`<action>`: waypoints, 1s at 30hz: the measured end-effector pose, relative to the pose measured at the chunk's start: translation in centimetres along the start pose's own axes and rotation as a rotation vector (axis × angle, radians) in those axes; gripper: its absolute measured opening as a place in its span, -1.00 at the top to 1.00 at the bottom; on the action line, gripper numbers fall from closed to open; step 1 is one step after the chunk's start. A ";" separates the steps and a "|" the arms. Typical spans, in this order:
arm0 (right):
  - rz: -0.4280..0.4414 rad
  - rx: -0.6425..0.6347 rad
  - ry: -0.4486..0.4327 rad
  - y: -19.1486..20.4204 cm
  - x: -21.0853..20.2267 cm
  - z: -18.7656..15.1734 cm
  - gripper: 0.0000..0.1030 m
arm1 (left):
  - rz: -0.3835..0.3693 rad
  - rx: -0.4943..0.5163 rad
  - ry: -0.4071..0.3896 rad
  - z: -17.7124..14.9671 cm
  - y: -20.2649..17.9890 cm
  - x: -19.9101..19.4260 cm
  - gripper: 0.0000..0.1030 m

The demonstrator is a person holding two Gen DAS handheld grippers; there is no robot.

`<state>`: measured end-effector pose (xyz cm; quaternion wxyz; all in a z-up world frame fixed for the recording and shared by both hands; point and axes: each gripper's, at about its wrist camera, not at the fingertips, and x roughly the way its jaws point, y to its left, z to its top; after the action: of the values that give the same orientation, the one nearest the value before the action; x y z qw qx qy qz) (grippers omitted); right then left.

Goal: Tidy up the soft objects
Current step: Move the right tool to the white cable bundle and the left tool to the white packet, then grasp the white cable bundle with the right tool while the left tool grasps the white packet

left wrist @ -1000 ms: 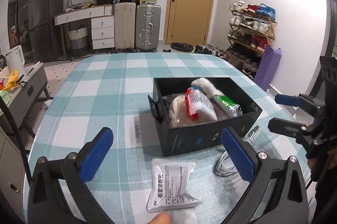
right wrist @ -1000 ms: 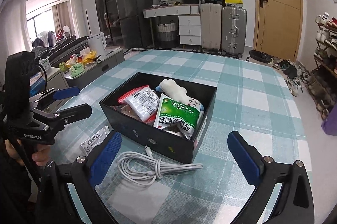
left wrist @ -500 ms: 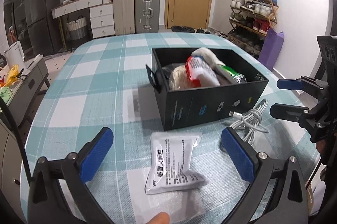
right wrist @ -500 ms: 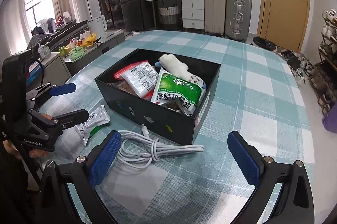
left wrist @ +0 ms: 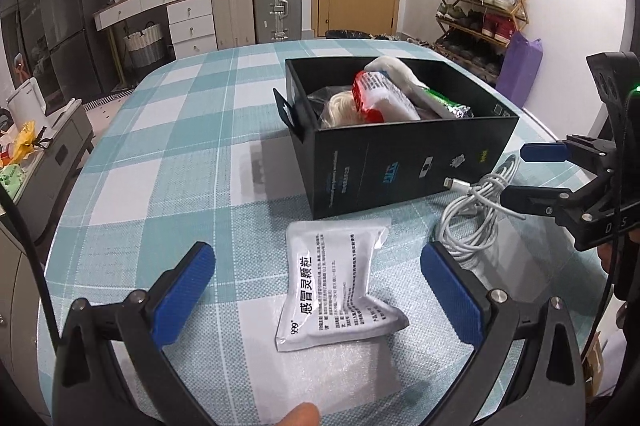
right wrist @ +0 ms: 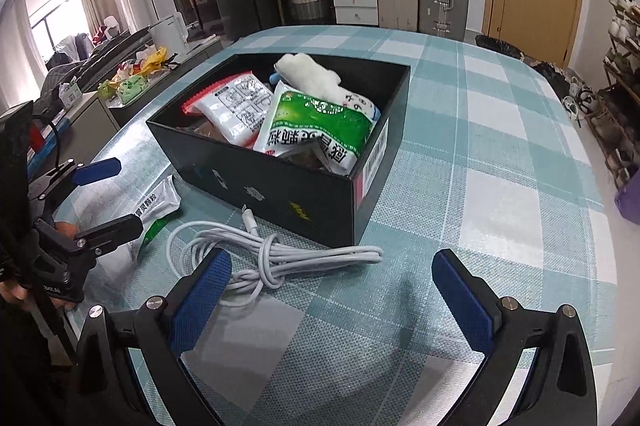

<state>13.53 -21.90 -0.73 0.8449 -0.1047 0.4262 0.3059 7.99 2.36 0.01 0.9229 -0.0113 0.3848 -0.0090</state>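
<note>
A black box [left wrist: 404, 162] [right wrist: 276, 186] stands on the checked tablecloth, holding a red-edged packet [right wrist: 236, 106], a green packet [right wrist: 320, 126] and a white plush toy [right wrist: 308, 74]. A white medicine sachet [left wrist: 336, 278] lies flat on the table in front of the box, also seen in the right wrist view [right wrist: 154, 206]. A coiled white cable [right wrist: 272, 258] [left wrist: 472, 210] lies beside the box. My left gripper [left wrist: 316, 290] is open, its jaws either side of the sachet, above it. My right gripper [right wrist: 328, 294] is open and empty above the cable's near side.
The table [left wrist: 168, 154] edge runs close on the left, with a low cabinet [left wrist: 48, 146] beyond. Suitcases [left wrist: 256, 6], drawers and a door stand at the back. A shoe rack [left wrist: 480, 14] and purple bag [left wrist: 520, 66] are at the right.
Both grippers have lowered and moved forward toward the table. The sachet now lies between my left jaws, and the cable is closer under my right gripper. Both stay open.
</note>
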 end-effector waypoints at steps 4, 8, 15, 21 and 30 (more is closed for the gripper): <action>0.011 0.022 0.028 -0.1 0.8 -0.2 -0.99 | -0.006 0.008 0.014 0.0 -0.1 0.3 -1.00; 0.020 0.034 0.040 -0.2 1.4 -0.3 -0.99 | -0.006 0.013 0.030 0.0 -0.2 0.6 -1.00; 0.024 0.012 0.054 0.6 2.1 -0.4 -0.77 | -0.001 0.010 0.063 0.1 -0.1 1.2 -1.00; 0.041 0.005 0.043 0.7 2.0 -0.5 -0.61 | 0.004 0.010 0.100 0.0 -0.2 1.8 -1.00; 0.054 -0.027 0.026 0.9 1.5 -0.4 -0.53 | -0.038 -0.038 0.151 0.1 0.6 2.6 -1.00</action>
<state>13.39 -20.72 -2.07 0.8293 -0.1086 0.4356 0.3328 9.92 2.89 -1.82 0.8905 -0.0353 0.4532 -0.0199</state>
